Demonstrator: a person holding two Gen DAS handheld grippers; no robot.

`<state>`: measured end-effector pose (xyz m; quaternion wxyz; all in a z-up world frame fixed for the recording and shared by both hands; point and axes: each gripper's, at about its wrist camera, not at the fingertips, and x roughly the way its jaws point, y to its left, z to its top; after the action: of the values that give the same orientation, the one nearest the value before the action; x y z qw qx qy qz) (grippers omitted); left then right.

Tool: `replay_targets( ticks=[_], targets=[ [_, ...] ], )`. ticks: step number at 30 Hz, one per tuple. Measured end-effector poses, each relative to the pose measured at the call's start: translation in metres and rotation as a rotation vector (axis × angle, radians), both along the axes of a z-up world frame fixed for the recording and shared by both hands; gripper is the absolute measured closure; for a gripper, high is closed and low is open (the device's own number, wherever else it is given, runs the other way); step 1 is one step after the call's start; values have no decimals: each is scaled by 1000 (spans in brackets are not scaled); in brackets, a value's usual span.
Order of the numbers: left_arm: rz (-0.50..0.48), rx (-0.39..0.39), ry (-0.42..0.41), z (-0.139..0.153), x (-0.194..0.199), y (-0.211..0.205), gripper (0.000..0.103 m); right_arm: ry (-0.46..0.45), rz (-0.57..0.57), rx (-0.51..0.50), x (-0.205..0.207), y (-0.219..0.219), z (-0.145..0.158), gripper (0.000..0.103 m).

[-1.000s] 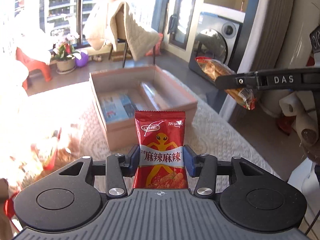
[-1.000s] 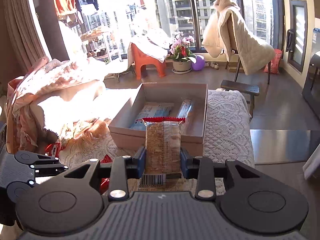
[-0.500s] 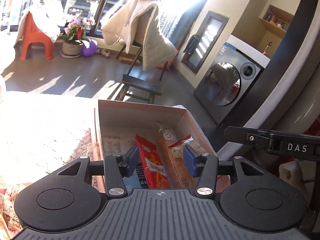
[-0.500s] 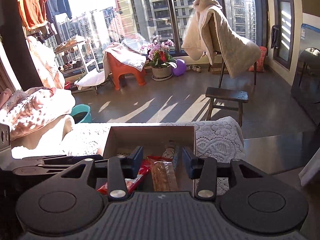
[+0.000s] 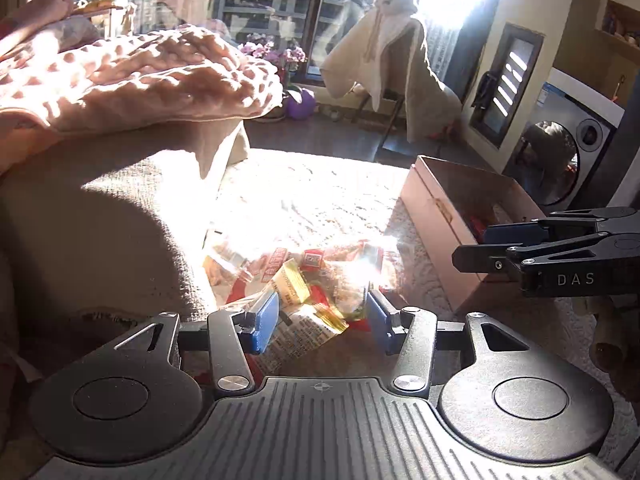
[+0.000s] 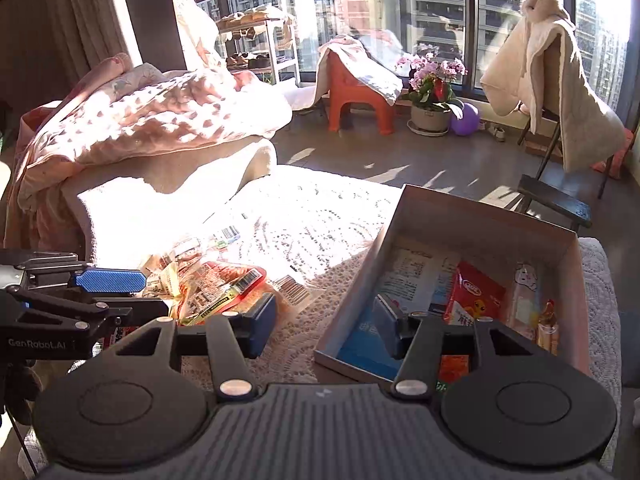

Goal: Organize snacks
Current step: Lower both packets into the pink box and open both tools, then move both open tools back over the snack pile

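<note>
A pile of loose snack packets (image 5: 304, 280) lies on the lace cloth; it also shows in the right wrist view (image 6: 216, 288). My left gripper (image 5: 322, 322) is open and empty just above the pile. A shallow cardboard box (image 6: 424, 208) holds a red alien packet (image 6: 474, 304), a clear cracker packet (image 6: 546, 326) and blue packets. My right gripper (image 6: 324, 318) is open and empty over the box's left wall. The box (image 5: 432, 208) sits right of the pile in the left wrist view, with the right gripper's fingers (image 5: 516, 236) over it.
A sofa arm with a pink blanket (image 6: 160, 124) rises left of the pile. The lace cloth (image 6: 304, 216) is glaring in sunlight. Beyond are an orange stool (image 6: 352, 92), a flower pot (image 6: 432, 92), a draped chair (image 6: 556, 92) and a washing machine (image 5: 568, 148).
Both grippers let their packets go into the box and opened. The left gripper swung left to the snack pile; the right gripper drew back to the box's left wall.
</note>
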<state>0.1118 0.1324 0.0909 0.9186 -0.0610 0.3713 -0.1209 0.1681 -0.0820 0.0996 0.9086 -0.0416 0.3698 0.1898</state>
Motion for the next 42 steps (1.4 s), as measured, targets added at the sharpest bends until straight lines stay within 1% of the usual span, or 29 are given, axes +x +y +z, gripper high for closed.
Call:
replay_targets(
  ticks=[1, 3, 4, 7, 8, 9, 10, 11, 12, 13, 14, 16, 17, 18, 19, 20, 22, 24, 26, 29, 30, 32, 34, 37, 39, 40, 42],
  targets=[
    [21, -18, 5, -1, -6, 12, 49, 3, 28, -5, -1, 20, -3, 49],
    [48, -35, -4, 0, -18, 30, 49, 13, 64, 3, -1, 45, -11, 49],
    [63, -25, -11, 1, -24, 38, 49, 19, 77, 5, -2, 57, -17, 49],
    [156, 64, -36, 3, -36, 60, 49, 35, 87, -6, 3, 83, -30, 48],
    [180, 73, -34, 1, -37, 67, 49, 46, 87, -3, 6, 90, -34, 48],
    [184, 58, -22, -1, -37, 73, 49, 54, 86, 1, 9, 94, -36, 48],
    [171, 25, -4, -5, -37, 77, 49, 57, 84, 5, 16, 101, -40, 48],
    [153, -10, 16, -11, -36, 79, 49, 45, 78, 2, 22, 105, -42, 48],
    [136, -27, 31, -17, -33, 76, 49, 26, 67, -5, 26, 108, -42, 48],
    [122, -23, 40, -22, -31, 72, 49, -3, 38, -7, 36, 111, -43, 48],
    [115, -10, 44, -26, -28, 67, 49, -11, 17, -3, 44, 111, -43, 48],
    [121, 12, 46, -33, -23, 61, 49, 11, -27, 19, 67, 106, -44, 43],
    [132, 20, 48, -37, -20, 59, 49, 53, -47, 24, 78, 103, -47, 42],
    [137, 24, 54, -41, -17, 58, 49, 121, -55, 27, 88, 99, -53, 42],
    [134, 20, 63, -45, -15, 56, 49, 158, -54, 51, 90, 93, -56, 43],
    [128, 11, 68, -49, -16, 55, 49, 165, -44, 72, 84, 87, -56, 43],
    [118, 13, 67, -53, -17, 50, 49, 191, 21, 77, 65, 78, -55, 44],
    [100, 17, 60, -54, -19, 43, 49, 212, 97, 68, 39, 69, -55, 45],
    [59, -7, 51, -51, -24, 37, 49, 232, 144, 33, 15, 60, -55, 45],
    [-31, -50, 61, -46, -28, 24, 49, 240, 163, 9, -11, 40, -48, 45],
    [-68, -69, 67, -45, -26, 19, 49, 233, 159, 0, -16, 33, -45, 45],
    [-96, -111, 66, -41, -26, 14, 50, 197, 150, -22, -25, 22, -40, 45],
    [-78, -124, 35, -34, -26, 8, 50, 179, 133, -16, -29, 12, -38, 45],
    [-4, -147, 18, -33, -16, 8, 50, 189, 98, 51, -25, 3, -41, 45],
    [41, -172, 15, -34, -7, 8, 50, 158, 92, 97, -24, 4, -43, 44],
    [58, -171, 16, -35, -1, 7, 50, 137, 91, 110, -24, 7, -45, 44],
    [107, -131, 16, -39, 16, 0, 50, 119, 90, 116, -20, 17, -51, 43]
  ],
)
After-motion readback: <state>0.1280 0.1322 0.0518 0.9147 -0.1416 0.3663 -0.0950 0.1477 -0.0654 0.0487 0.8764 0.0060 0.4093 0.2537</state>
